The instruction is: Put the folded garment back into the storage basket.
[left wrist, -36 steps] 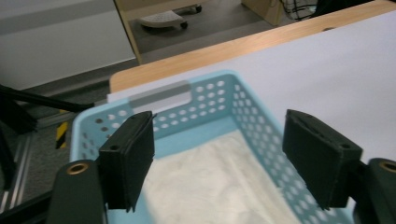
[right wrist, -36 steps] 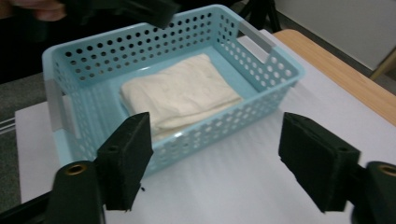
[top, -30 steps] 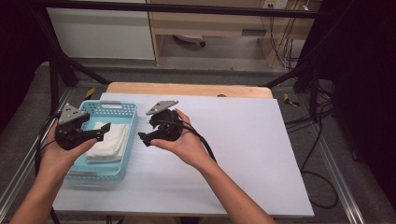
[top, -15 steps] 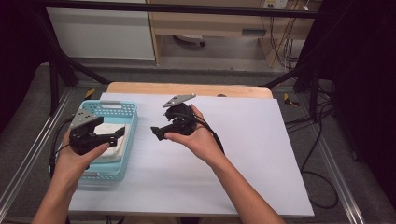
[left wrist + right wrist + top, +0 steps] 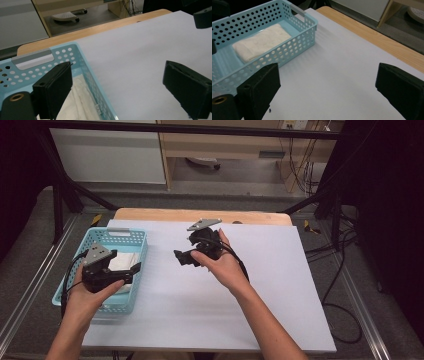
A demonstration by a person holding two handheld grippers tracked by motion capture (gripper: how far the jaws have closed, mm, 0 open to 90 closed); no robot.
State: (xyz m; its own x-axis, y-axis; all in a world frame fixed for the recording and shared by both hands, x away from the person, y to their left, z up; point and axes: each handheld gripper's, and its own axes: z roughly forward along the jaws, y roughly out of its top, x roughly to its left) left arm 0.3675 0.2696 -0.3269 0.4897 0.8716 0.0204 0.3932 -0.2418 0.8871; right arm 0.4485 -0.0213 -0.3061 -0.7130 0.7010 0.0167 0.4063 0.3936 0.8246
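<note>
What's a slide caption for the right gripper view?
Open right gripper above the white table, facing a blue perforated basket that holds a folded white cloth.

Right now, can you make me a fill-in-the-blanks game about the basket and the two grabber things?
1. The folded white cloth lies inside the light ____ basket.
2. The left gripper hovers over the basket with its fingers ____.
3. The right gripper is held above the ____ sheet that covers the table, holding nothing.
4. The basket's walls are full of round ____.

Missing words: blue; open; white; holes
</note>
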